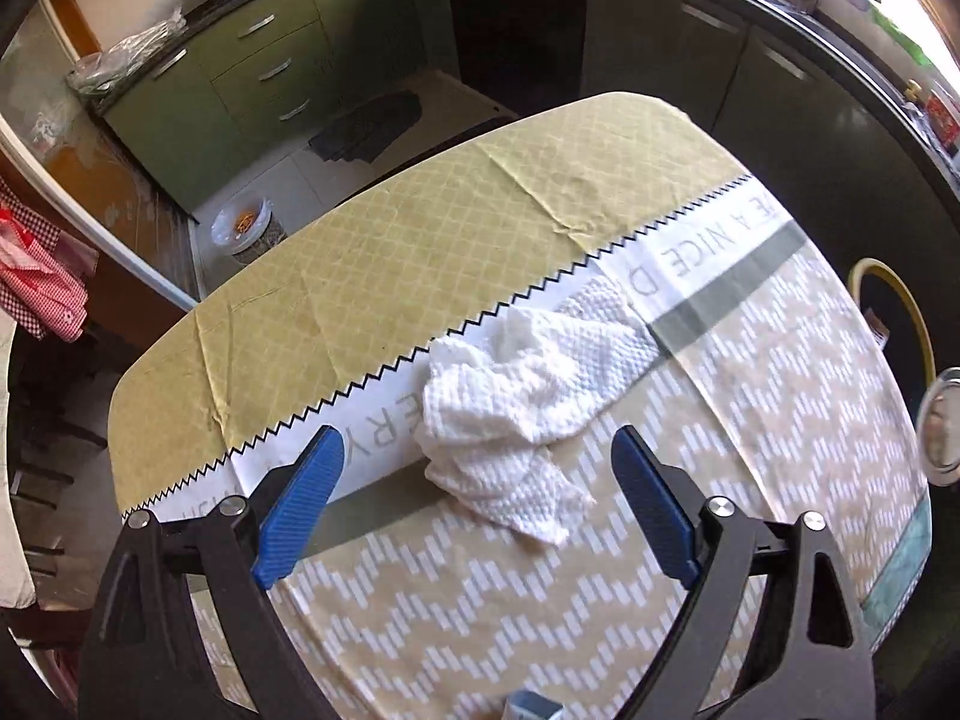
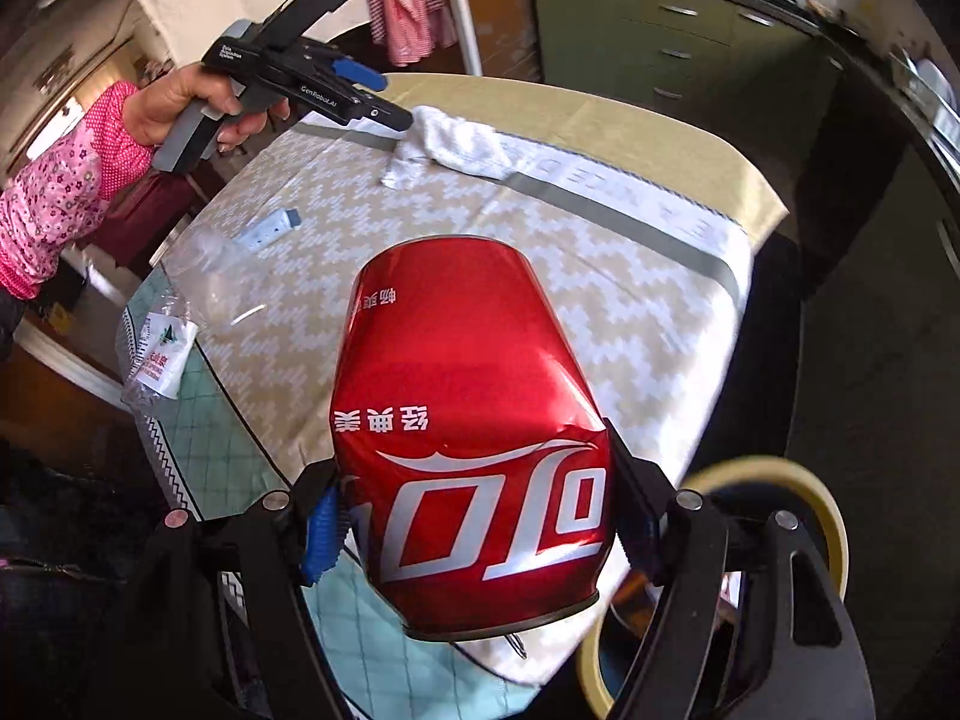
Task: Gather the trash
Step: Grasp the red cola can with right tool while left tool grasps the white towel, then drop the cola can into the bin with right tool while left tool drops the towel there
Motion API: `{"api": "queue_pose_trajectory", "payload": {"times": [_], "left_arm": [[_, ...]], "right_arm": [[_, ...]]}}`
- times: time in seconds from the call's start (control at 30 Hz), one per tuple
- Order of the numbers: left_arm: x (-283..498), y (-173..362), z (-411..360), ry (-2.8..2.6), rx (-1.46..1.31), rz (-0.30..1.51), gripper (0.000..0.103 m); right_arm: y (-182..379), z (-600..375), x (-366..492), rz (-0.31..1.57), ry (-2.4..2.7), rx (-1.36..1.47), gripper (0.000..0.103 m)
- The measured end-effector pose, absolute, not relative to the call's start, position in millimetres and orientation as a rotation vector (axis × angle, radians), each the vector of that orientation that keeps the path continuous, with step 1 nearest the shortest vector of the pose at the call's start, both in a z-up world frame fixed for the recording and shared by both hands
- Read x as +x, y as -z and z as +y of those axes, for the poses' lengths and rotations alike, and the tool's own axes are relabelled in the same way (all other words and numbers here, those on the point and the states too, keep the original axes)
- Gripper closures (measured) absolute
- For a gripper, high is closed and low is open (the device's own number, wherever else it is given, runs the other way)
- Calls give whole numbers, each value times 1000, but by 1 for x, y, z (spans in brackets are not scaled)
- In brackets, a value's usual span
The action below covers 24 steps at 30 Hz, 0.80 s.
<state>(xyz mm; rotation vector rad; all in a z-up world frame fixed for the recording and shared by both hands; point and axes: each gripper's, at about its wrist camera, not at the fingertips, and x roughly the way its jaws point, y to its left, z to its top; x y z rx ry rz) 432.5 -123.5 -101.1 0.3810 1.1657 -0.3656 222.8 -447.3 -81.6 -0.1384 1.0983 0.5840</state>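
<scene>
A crumpled white paper towel (image 1: 528,396) lies on the table's patterned cloth (image 1: 540,600). My left gripper (image 1: 477,450) is open, its blue fingers on either side of the towel's near end, just above the cloth. In the right wrist view the left gripper (image 2: 390,99) hovers at the towel (image 2: 456,144). My right gripper (image 2: 474,516) is shut on a dented red Coca-Cola can (image 2: 468,420), held above the table's near edge. A clear plastic bottle (image 2: 210,276), a small white-and-blue pack (image 2: 270,228) and a clear plastic wrapper (image 2: 159,354) lie at the table's left side.
A yellow-rimmed bin (image 2: 780,480) stands beside the table at the right; it also shows in the left wrist view (image 1: 900,312). Green kitchen cabinets (image 1: 240,78) line the far wall. A small lined bin (image 1: 246,228) stands on the floor beyond the table.
</scene>
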Motion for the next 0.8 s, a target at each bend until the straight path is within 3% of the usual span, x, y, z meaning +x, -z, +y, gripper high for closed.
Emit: {"api": "queue_pose_trajectory", "payload": {"times": [0.3,0.37,0.4,0.43,0.47,0.73,0.8], "left_arm": [[460,138,-126,307,273,1279,20],[459,143,-130,337,255,1298,59],[457,143,-133,336,256,1291,63],[455,143,-135,344,265,1287,77],[453,142,-138,357,271,1285,84],[422,101,-142,428,282,1190,89],[409,85,-151,461,300,1159,89]], "right_arm": [[116,-574,185,1127,-303,58,31],[123,-594,184,1128,-255,88,31],[126,-603,185,1127,-224,98,31],[130,-610,185,1131,-198,108,31],[134,-618,186,1138,-166,117,31],[165,-647,197,1192,-21,157,31],[173,-649,202,1214,-25,172,27]]}}
